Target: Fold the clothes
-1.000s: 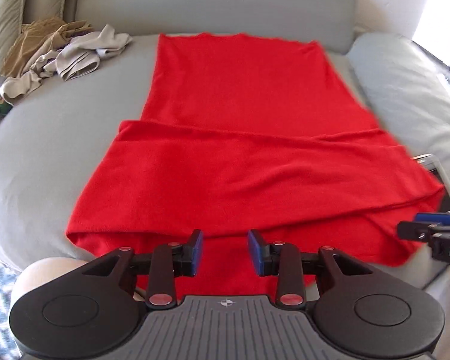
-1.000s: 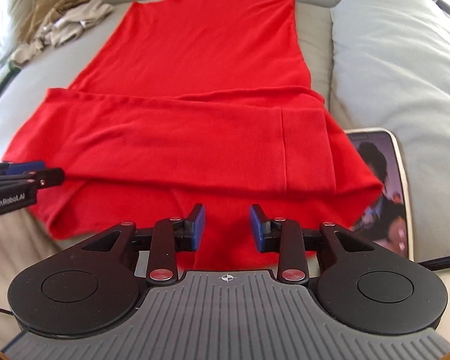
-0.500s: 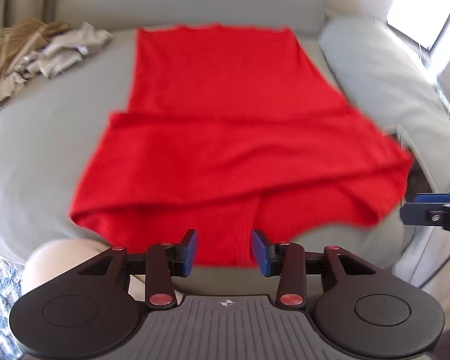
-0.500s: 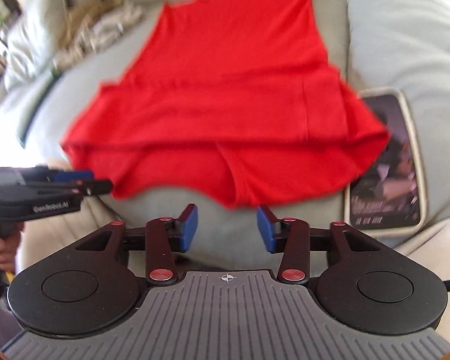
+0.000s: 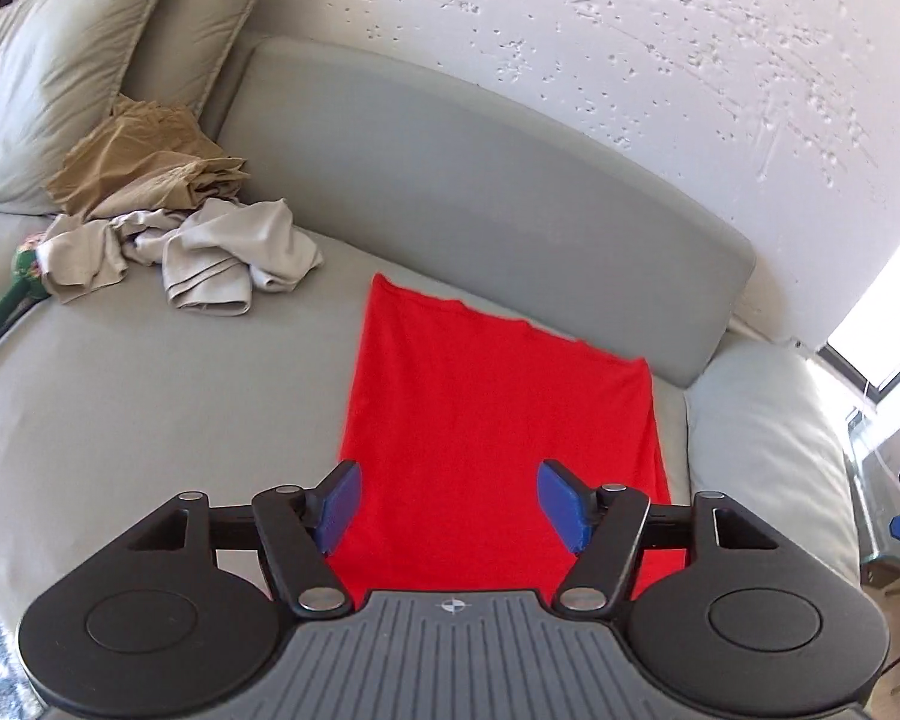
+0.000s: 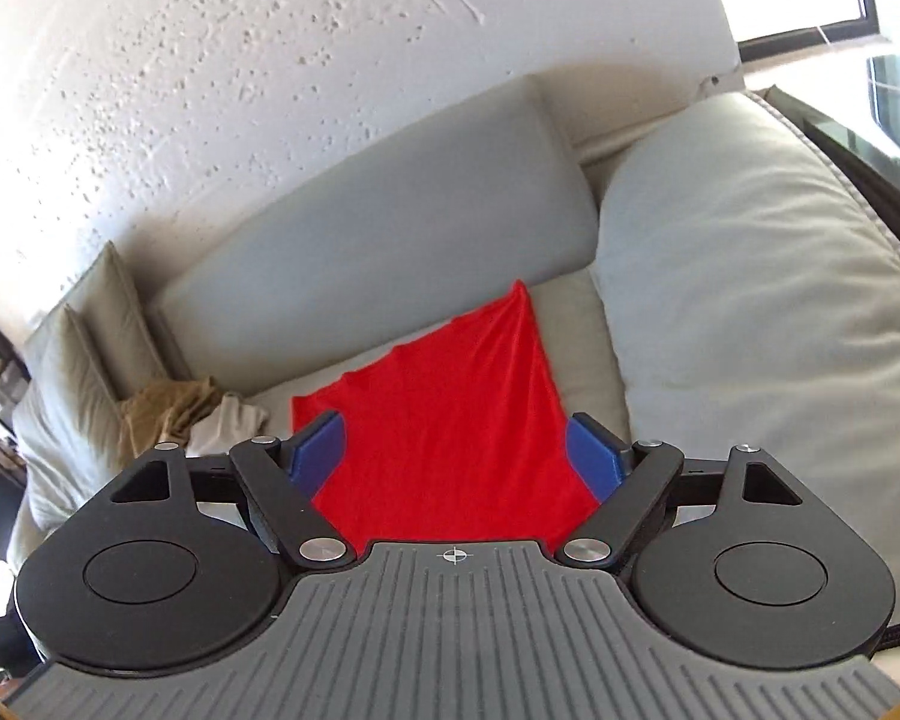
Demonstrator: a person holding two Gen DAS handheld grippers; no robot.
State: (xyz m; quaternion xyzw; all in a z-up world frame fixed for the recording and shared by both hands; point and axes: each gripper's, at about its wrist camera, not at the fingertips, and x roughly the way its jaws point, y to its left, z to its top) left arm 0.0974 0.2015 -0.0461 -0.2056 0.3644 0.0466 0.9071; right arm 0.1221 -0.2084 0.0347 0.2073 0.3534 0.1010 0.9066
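Now both claws, left claw [image 5: 450, 504] and right claw [image 6: 456, 456], wide, empty.

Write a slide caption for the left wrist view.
Open left gripper above a red garment on a grey sofa.

No readable text, brand or no. in either view. Only sign: small crosshair mark on the grey ribbed body of the left gripper [image 5: 450, 501] and same on the right gripper [image 6: 453, 450].
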